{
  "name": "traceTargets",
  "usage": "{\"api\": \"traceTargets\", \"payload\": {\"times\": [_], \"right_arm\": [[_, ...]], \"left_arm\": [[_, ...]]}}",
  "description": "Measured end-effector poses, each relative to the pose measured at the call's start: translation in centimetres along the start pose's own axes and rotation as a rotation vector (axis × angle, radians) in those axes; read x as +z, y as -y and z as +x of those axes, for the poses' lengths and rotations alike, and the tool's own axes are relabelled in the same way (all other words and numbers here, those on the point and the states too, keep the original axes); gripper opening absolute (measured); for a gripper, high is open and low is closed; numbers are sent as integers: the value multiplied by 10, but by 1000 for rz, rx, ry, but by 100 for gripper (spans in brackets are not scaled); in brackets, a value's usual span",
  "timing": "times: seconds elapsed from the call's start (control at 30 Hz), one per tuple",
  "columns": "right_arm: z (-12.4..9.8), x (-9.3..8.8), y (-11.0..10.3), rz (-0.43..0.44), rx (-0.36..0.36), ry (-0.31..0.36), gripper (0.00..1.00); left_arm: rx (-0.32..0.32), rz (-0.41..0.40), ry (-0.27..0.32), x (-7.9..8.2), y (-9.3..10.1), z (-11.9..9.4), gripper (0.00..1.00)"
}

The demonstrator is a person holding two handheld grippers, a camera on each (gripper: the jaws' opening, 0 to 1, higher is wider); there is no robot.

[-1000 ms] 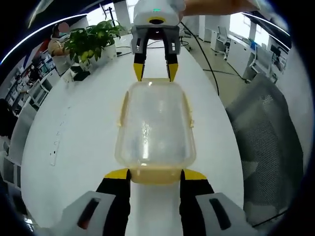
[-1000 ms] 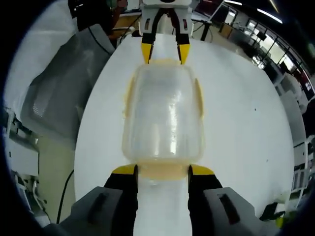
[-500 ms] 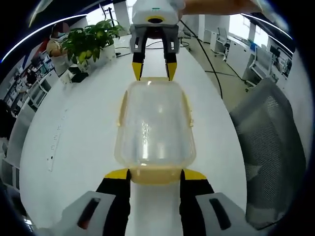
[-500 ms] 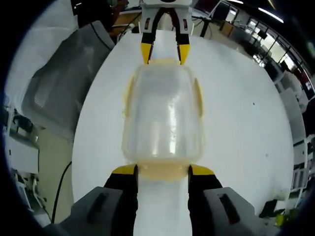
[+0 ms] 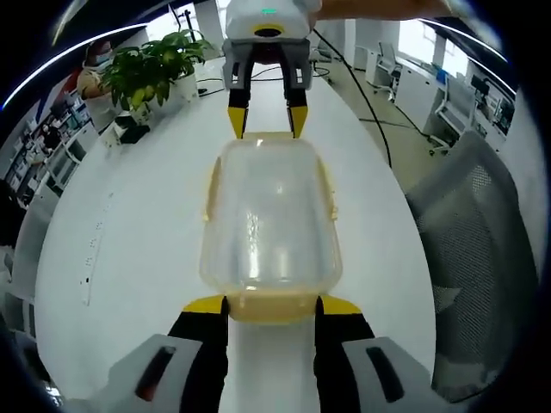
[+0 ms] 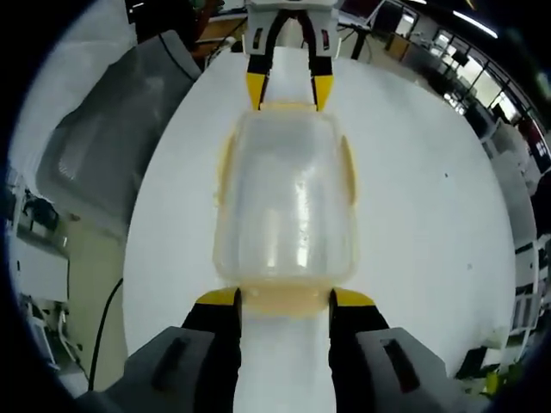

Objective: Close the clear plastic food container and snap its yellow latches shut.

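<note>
The clear plastic container (image 5: 269,215) with its lid on lies lengthwise between my two grippers, over the white table (image 5: 112,241). My left gripper (image 5: 273,305) is shut on the yellow latch (image 5: 271,308) at the container's near end, one jaw on each side of it. My right gripper (image 5: 265,120) faces it from the far end. In the right gripper view the container (image 6: 288,198) looks the same: my right gripper (image 6: 285,298) is shut on the near yellow latch (image 6: 284,301), and the left gripper (image 6: 285,93) is at the far end. Yellow side latches (image 5: 329,185) lie along the long walls.
A potted plant (image 5: 155,73) stands at the table's far left in the left gripper view. A grey mesh chair (image 5: 482,232) stands beside the table edge; in the right gripper view the chair (image 6: 112,129) is on the left, and a cable (image 6: 108,318) lies on the floor.
The background has slid slightly in both views while the container stays fixed between the jaws. The opposite gripper sits a little higher in the left gripper view.
</note>
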State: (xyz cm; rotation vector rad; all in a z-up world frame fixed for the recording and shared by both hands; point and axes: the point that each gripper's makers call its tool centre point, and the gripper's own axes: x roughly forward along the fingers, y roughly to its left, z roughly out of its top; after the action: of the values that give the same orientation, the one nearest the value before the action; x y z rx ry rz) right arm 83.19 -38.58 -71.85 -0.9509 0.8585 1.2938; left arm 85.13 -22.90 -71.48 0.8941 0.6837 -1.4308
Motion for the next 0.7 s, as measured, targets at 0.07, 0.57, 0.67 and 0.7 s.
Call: {"api": "traceTargets", "payload": {"times": [0.07, 0.57, 0.67, 0.7], "right_arm": [[0, -1, 0, 1, 0, -2, 36], [3, -6, 0, 6, 18, -2, 36], [4, -7, 0, 9, 21, -4, 36], [4, -7, 0, 12, 22, -4, 36]], "left_arm": [[0, 4, -1, 0, 0, 1, 33], [-9, -13, 2, 0, 2, 6, 33], [-13, -22, 4, 0, 3, 7, 33], [-13, -21, 4, 0, 3, 7, 33]]}}
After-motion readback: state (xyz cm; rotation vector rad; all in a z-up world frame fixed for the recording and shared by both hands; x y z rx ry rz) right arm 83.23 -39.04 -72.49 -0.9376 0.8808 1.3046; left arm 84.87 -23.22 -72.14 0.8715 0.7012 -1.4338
